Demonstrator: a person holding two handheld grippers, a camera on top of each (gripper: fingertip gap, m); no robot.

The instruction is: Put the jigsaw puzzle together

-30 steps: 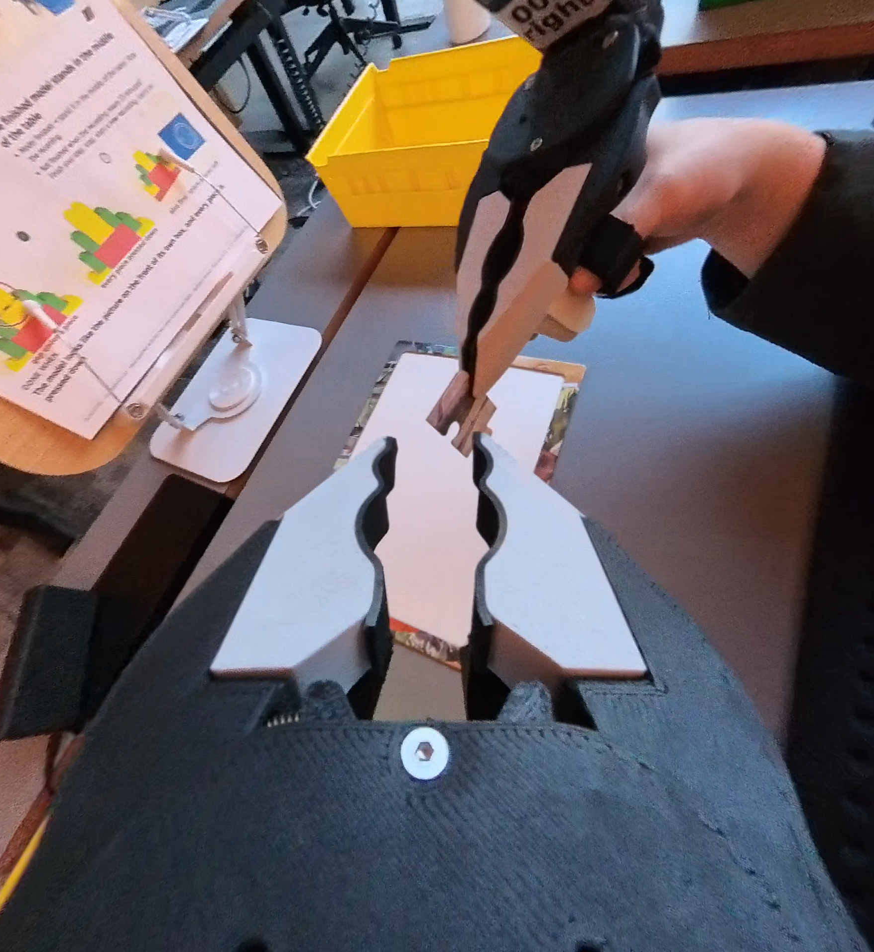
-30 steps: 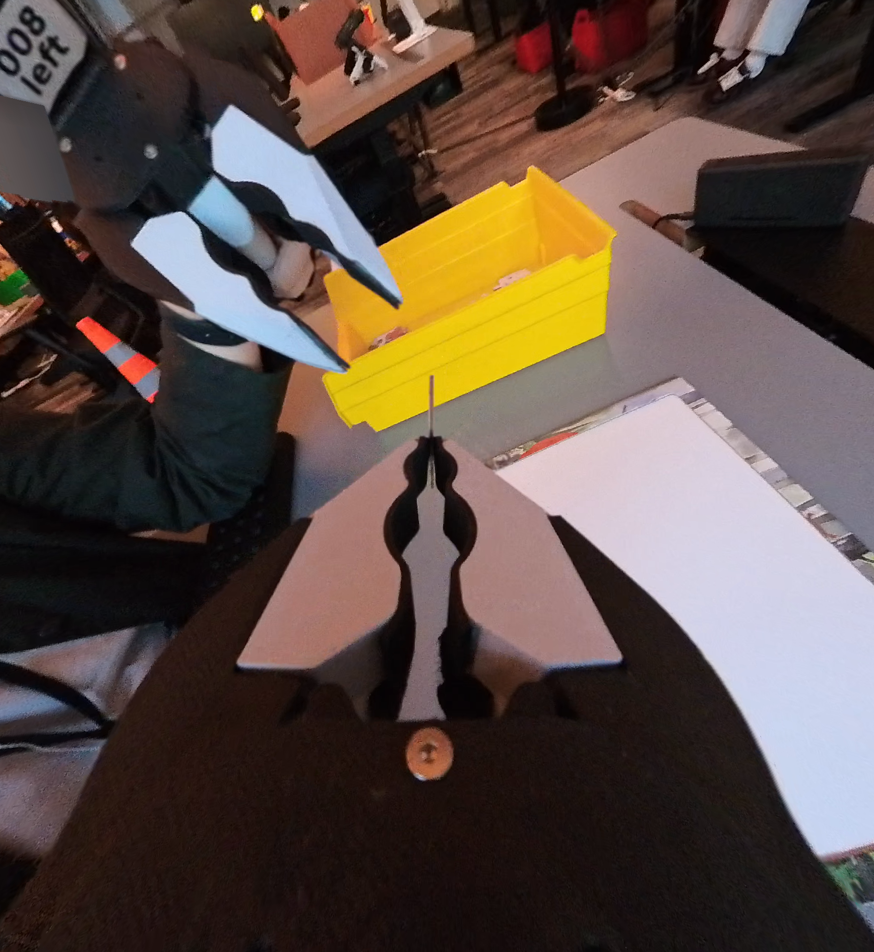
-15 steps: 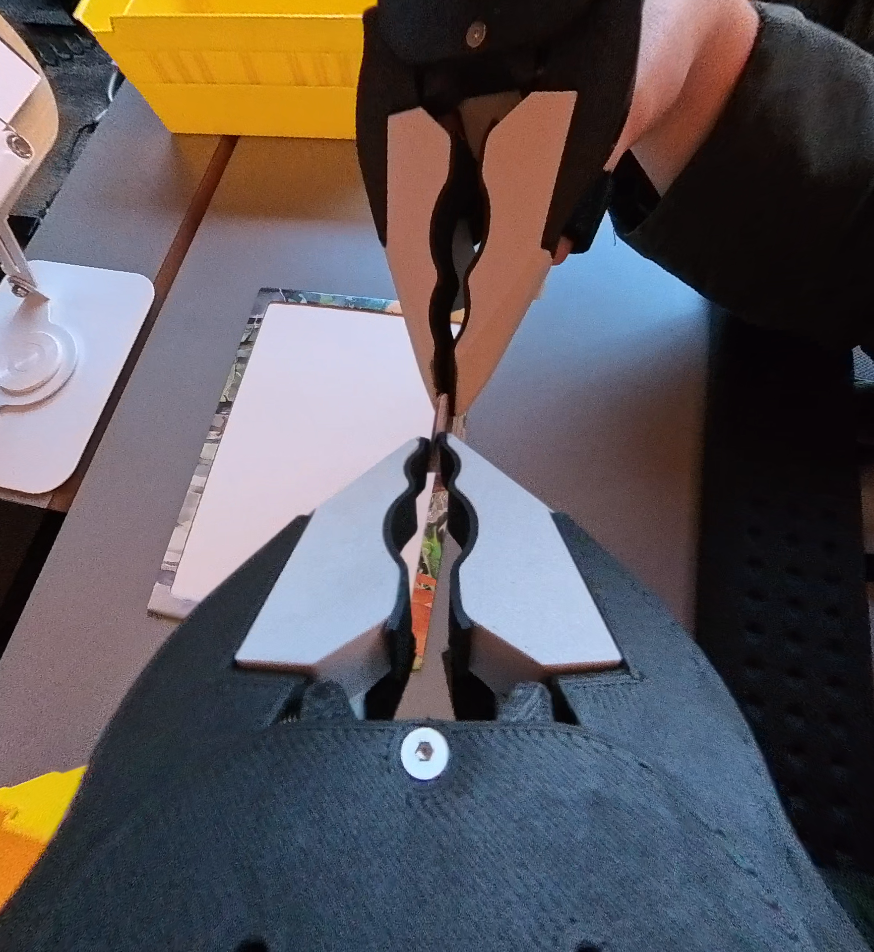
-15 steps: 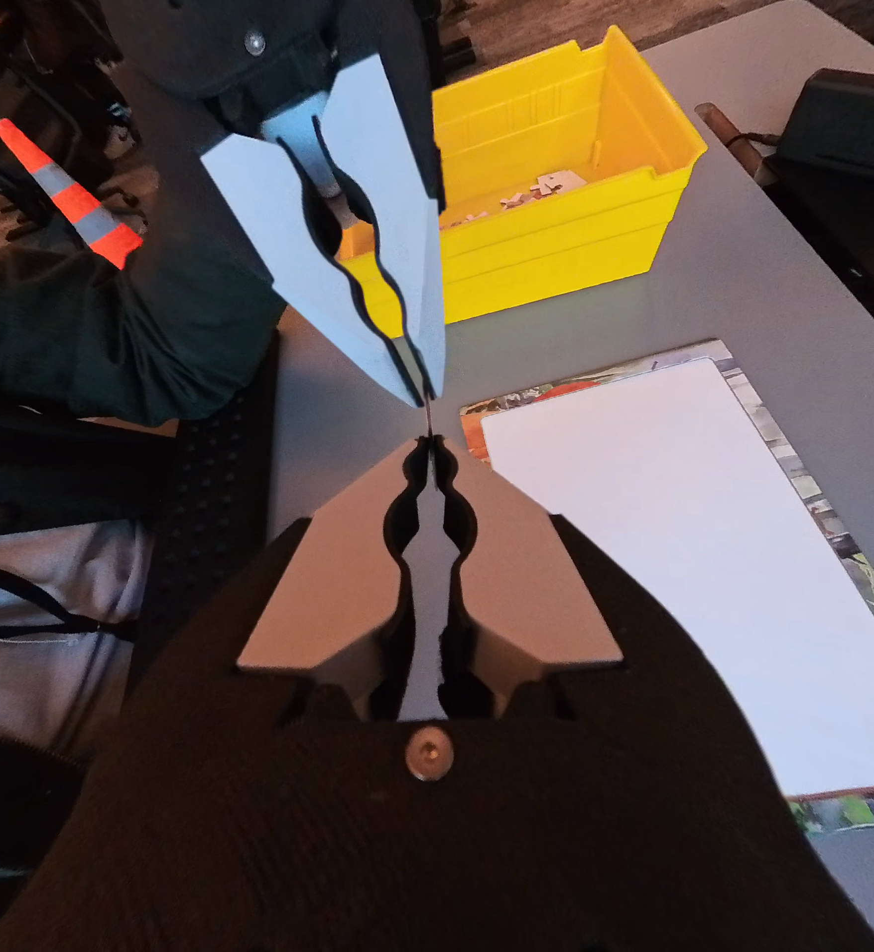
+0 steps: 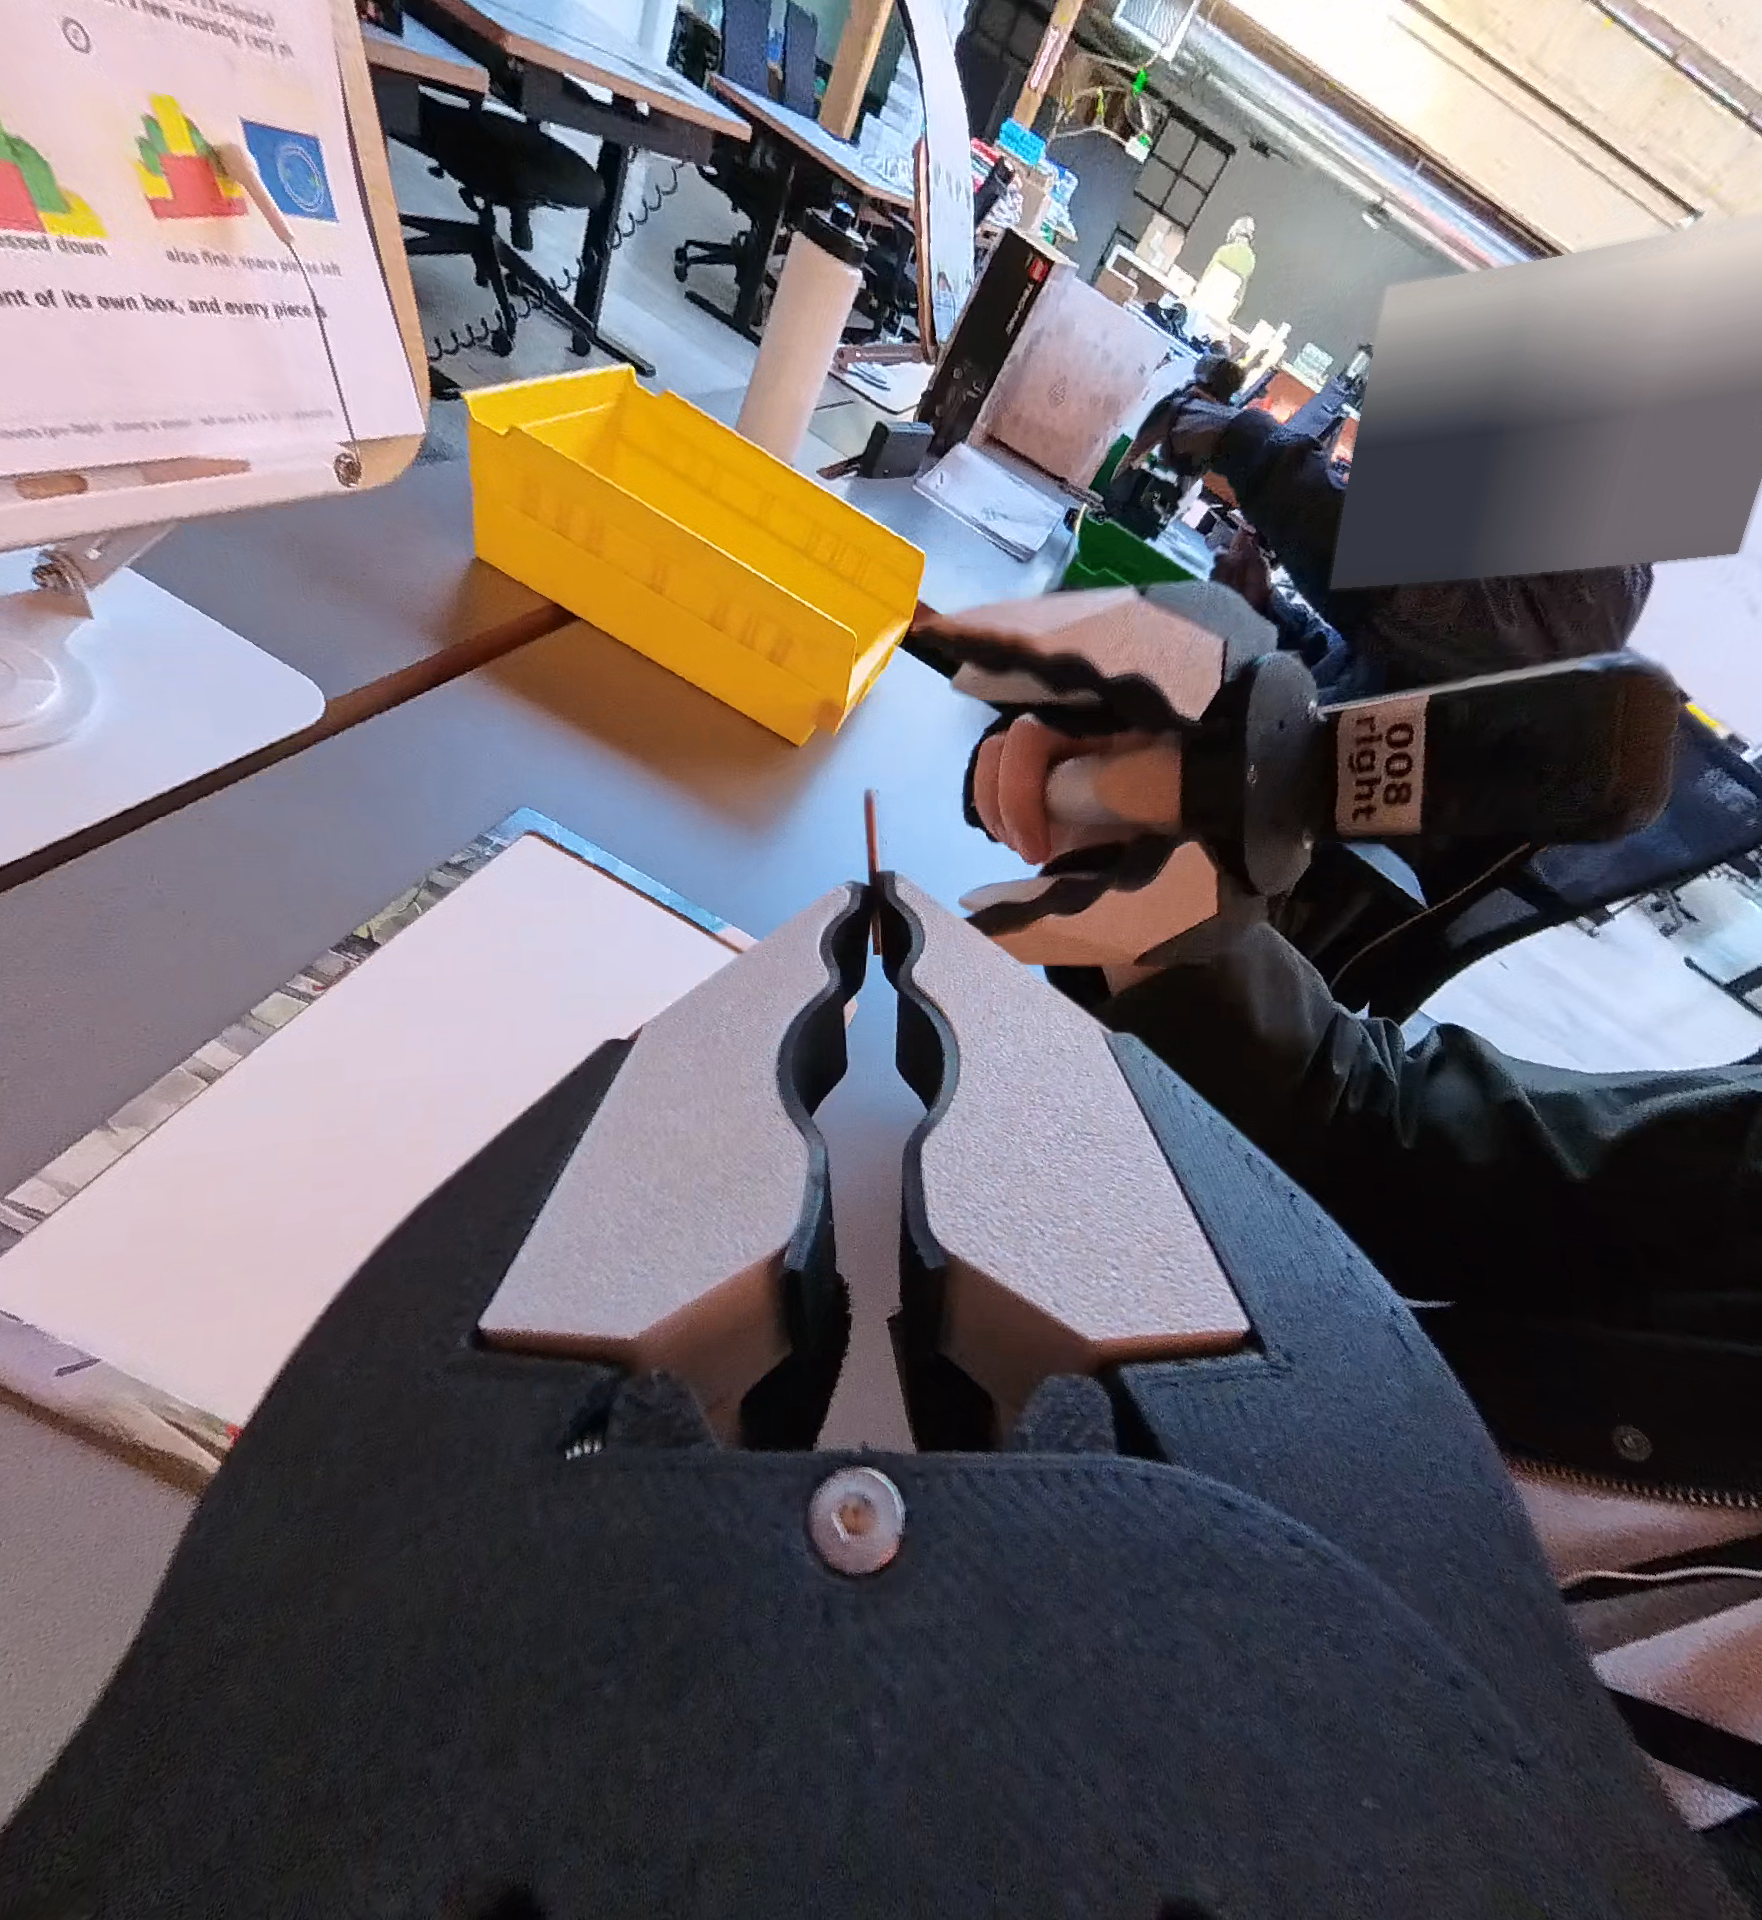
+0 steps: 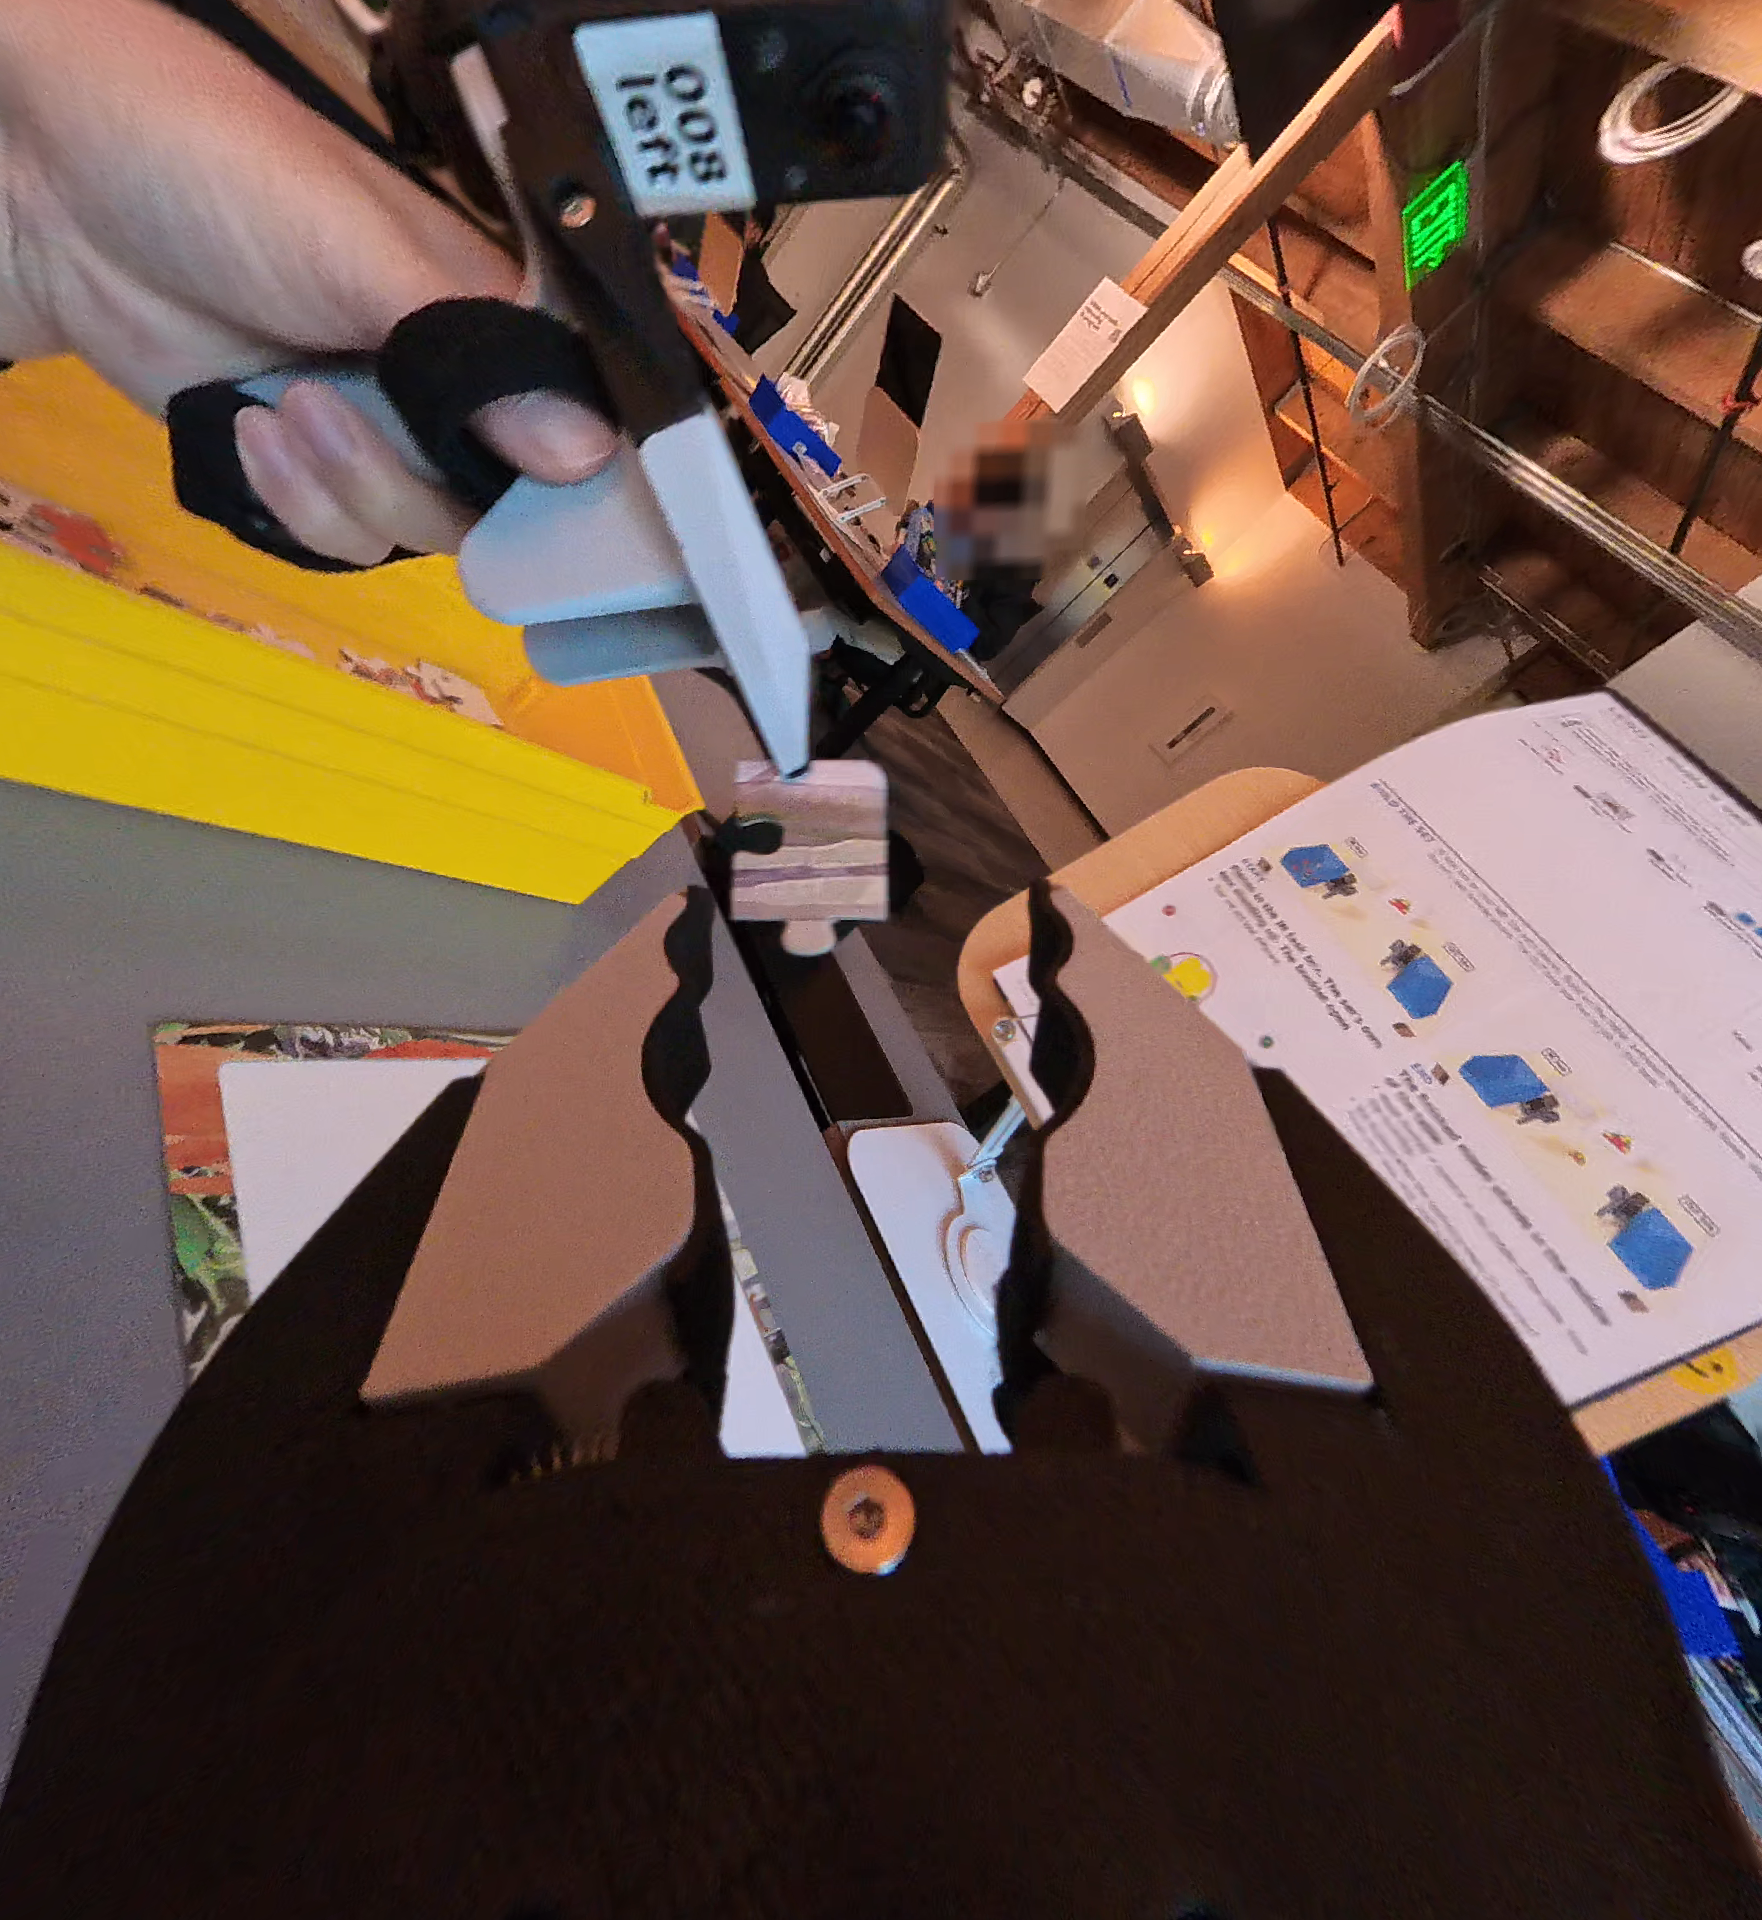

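Left claw [image 5: 872, 896] clenched on puzzle piece [image 6: 807, 840], piece held by its edge in the air above the table [image 5: 586, 769] (edge-on in left view). Right claw [image 6: 861, 920] released, jaws spread wide just beside piece. Yellow bin [image 5: 685, 551] behind, puzzle board [image 5: 316, 1060] below.

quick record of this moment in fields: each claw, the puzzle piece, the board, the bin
left claw: shut on puzzle piece, edge-on in its own view
right claw: open, holds nothing
puzzle piece: in the air, pinched at its top edge, one tab pointing down
puzzle board: flat on grey table, white middle bare, printed border
yellow bin: on table beyond the board, loose pieces inside
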